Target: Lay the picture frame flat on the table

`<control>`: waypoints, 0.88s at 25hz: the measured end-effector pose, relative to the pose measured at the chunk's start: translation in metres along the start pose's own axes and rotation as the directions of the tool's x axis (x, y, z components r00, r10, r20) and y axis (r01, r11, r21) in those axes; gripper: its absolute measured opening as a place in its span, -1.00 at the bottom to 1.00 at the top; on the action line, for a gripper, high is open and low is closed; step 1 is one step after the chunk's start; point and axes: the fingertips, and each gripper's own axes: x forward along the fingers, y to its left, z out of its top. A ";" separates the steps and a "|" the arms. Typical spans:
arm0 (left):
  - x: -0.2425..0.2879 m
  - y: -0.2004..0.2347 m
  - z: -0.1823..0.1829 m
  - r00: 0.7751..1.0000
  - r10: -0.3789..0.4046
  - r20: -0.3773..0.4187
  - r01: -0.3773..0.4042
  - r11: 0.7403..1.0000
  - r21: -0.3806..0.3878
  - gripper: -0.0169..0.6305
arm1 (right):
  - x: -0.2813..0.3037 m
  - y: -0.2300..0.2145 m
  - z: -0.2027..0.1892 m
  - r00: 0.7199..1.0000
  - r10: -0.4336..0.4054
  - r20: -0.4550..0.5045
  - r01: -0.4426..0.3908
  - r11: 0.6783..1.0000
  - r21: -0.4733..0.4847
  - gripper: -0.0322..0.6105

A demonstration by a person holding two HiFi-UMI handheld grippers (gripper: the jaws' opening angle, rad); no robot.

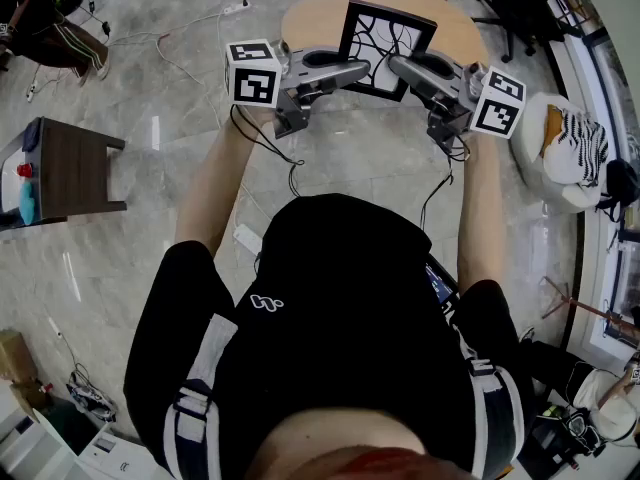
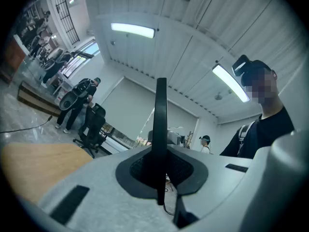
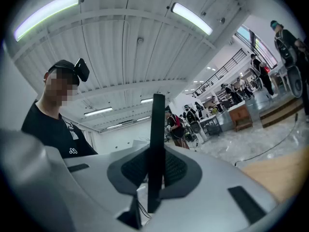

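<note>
Head view, looking steeply down. Black square picture frame with a white, black-branched print (image 1: 385, 40) sits at 12 o'clock, over the near edge of the light wooden round table (image 1: 310, 18). The frame is not lying flat: its face tilts up toward the camera. Cannot tell whether its lower edge touches the tabletop.

Left gripper (image 1: 352, 70) comes in from 11 o'clock and pinches the frame's left edge. Left gripper view: the frame (image 2: 161, 110) shows edge-on as a thin dark upright bar, with both dark pads of the gripper (image 2: 161, 170) pressed against it. The wooden tabletop (image 2: 38, 163) is at 8 o'clock.

Right gripper (image 1: 405, 68) comes in from 1 o'clock and clamps the right edge. Right gripper view: again the frame (image 3: 157, 124) is edge-on, with the pads of the gripper (image 3: 155, 170) closed tight on it. The tabletop (image 3: 285, 173) is at 4 o'clock.

Surroundings, head view:
- Grey marble floor (image 1: 370, 158) under everything.
- Dark brown wooden side table (image 1: 70, 168) at 9 o'clock.
- Black office chair (image 1: 520, 3) at 1 o'clock.
- White cushion seat (image 1: 565, 153) at 3 o'clock.
</note>
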 end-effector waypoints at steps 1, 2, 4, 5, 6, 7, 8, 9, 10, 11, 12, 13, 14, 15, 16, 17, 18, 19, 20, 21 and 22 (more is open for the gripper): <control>0.000 0.001 0.000 1.000 0.000 0.000 0.000 1.000 -0.006 -0.85 | 0.000 -0.001 0.000 1.000 -0.001 0.004 0.001 1.000 0.003 -0.75; 0.000 0.003 -0.001 1.000 -0.001 0.001 0.001 1.000 -0.012 -0.85 | 0.000 -0.002 0.000 1.000 -0.001 0.009 0.001 1.000 0.005 -0.75; 0.000 0.004 -0.002 1.000 -0.010 0.003 0.011 1.000 -0.022 -0.85 | -0.001 -0.003 0.000 1.000 0.002 0.022 -0.002 1.000 0.006 -0.75; 0.001 0.005 -0.002 1.000 -0.018 0.004 0.018 1.000 -0.026 -0.85 | -0.001 -0.004 0.000 1.000 0.003 0.030 -0.004 1.000 0.007 -0.75; 0.001 0.007 -0.002 1.000 -0.024 0.005 0.024 0.999 -0.029 -0.85 | -0.001 -0.006 0.000 0.999 0.000 0.036 0.000 1.000 0.010 -0.75; 0.001 0.010 -0.002 1.000 -0.027 0.004 0.027 0.999 -0.033 -0.85 | -0.001 -0.008 0.000 0.999 -0.008 0.040 0.007 1.000 0.015 -0.75; 0.001 0.012 -0.003 1.000 -0.030 0.003 0.030 0.999 -0.040 -0.85 | -0.001 -0.010 -0.001 0.999 -0.018 0.041 0.017 1.000 0.022 -0.75; 0.001 0.013 -0.006 0.999 -0.033 0.002 0.033 0.998 -0.049 -0.85 | -0.001 -0.012 -0.004 0.999 -0.028 0.040 0.026 0.999 0.031 -0.75; 0.001 0.014 -0.008 0.999 -0.036 0.003 0.036 0.998 -0.059 -0.85 | -0.002 -0.013 -0.006 0.999 -0.036 0.039 0.035 0.999 0.039 -0.75; 0.001 0.015 -0.011 0.999 -0.039 0.004 0.039 0.997 -0.067 -0.85 | -0.003 -0.014 -0.008 0.998 -0.043 0.038 0.042 0.998 0.045 -0.75; 0.002 0.016 -0.012 0.999 -0.040 0.005 0.040 0.997 -0.072 -0.85 | -0.003 -0.015 -0.010 0.998 -0.049 0.037 0.047 0.998 0.049 -0.75; 0.002 0.017 -0.013 0.999 -0.041 0.007 0.041 0.996 -0.076 -0.85 | -0.003 -0.017 -0.011 0.998 -0.053 0.038 0.051 0.997 0.052 -0.75; 0.002 0.018 -0.014 0.999 -0.041 0.008 0.042 0.996 -0.079 -0.85 | -0.003 -0.018 -0.011 0.998 -0.058 0.039 0.055 0.997 0.054 -0.75; 0.003 0.020 -0.014 0.999 -0.040 0.008 0.041 0.996 -0.081 -0.85 | -0.004 -0.020 -0.012 0.997 -0.062 0.040 0.059 0.997 0.057 -0.75; 0.003 0.023 -0.015 0.999 -0.038 0.008 0.039 0.996 -0.083 -0.85 | -0.004 -0.023 -0.012 0.997 -0.065 0.042 0.062 0.996 0.061 -0.75; 0.004 0.025 -0.016 0.999 -0.036 0.007 0.036 0.996 -0.086 -0.85 | -0.005 -0.026 -0.013 0.997 -0.067 0.043 0.064 0.996 0.065 -0.75; 0.005 0.027 -0.018 0.999 -0.033 0.008 0.033 0.995 -0.089 -0.85 | -0.006 -0.028 -0.015 0.997 -0.068 0.045 0.065 0.995 0.070 -0.75; 0.006 0.030 -0.021 1.000 -0.027 0.008 0.028 0.995 -0.092 -0.85 | -0.007 -0.032 -0.017 0.997 -0.067 0.045 0.063 0.995 0.074 -0.75; 0.007 0.034 -0.023 1.000 -0.020 0.009 0.020 0.995 -0.094 -0.85 | -0.008 -0.036 -0.020 0.997 -0.064 0.046 0.061 0.995 0.078 -0.75; 0.008 0.038 -0.026 1.000 -0.011 0.010 0.012 0.995 -0.095 -0.85 | -0.009 -0.041 -0.022 0.997 -0.061 0.047 0.057 0.995 0.082 -0.75; 0.008 0.044 -0.028 1.000 -0.002 0.012 0.003 0.995 -0.095 -0.85 | -0.009 -0.047 -0.025 0.997 -0.056 0.047 0.052 0.995 0.086 -0.75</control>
